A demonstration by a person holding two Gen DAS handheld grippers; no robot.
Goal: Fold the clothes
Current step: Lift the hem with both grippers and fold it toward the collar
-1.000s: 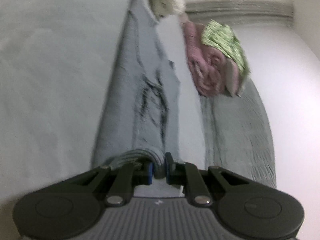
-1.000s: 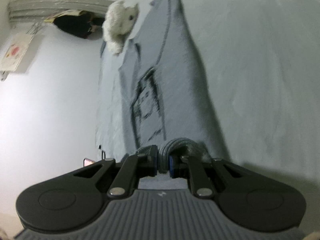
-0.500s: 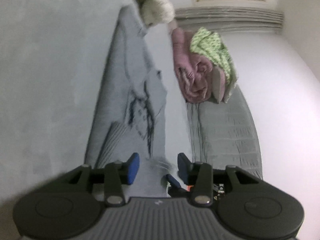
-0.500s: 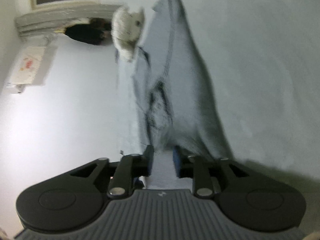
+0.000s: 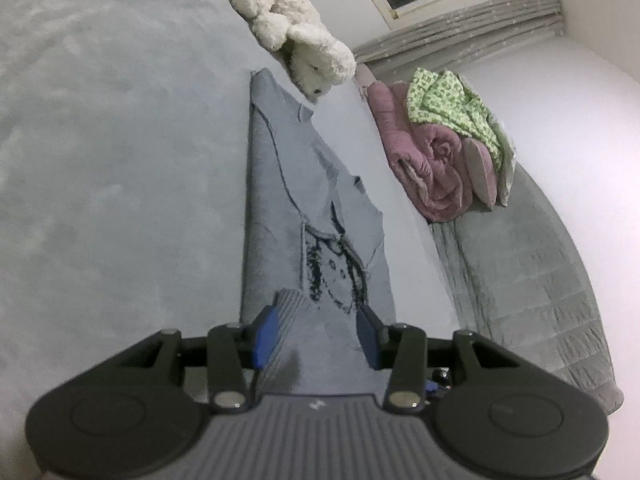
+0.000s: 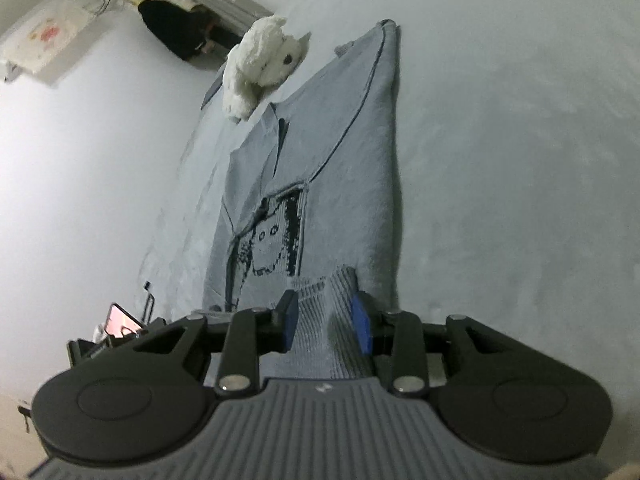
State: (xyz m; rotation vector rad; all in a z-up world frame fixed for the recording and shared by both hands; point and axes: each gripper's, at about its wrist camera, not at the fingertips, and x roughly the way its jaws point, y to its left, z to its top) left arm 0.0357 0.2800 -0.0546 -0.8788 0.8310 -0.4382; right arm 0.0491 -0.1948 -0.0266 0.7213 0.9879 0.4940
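Left gripper (image 5: 316, 336) and right gripper (image 6: 326, 320) hanging part-open over sweater (image 5: 304, 208) hem; sleeves folded in, final folds remaining.

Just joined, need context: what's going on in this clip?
A person with a claw in each hand is folding a grey sweater with a dark graphic, laid lengthwise on a grey bed. Both the left claw and right claw have just opened; the ribbed hem lies loose between them. A white plush toy sits at the sweater's far end.
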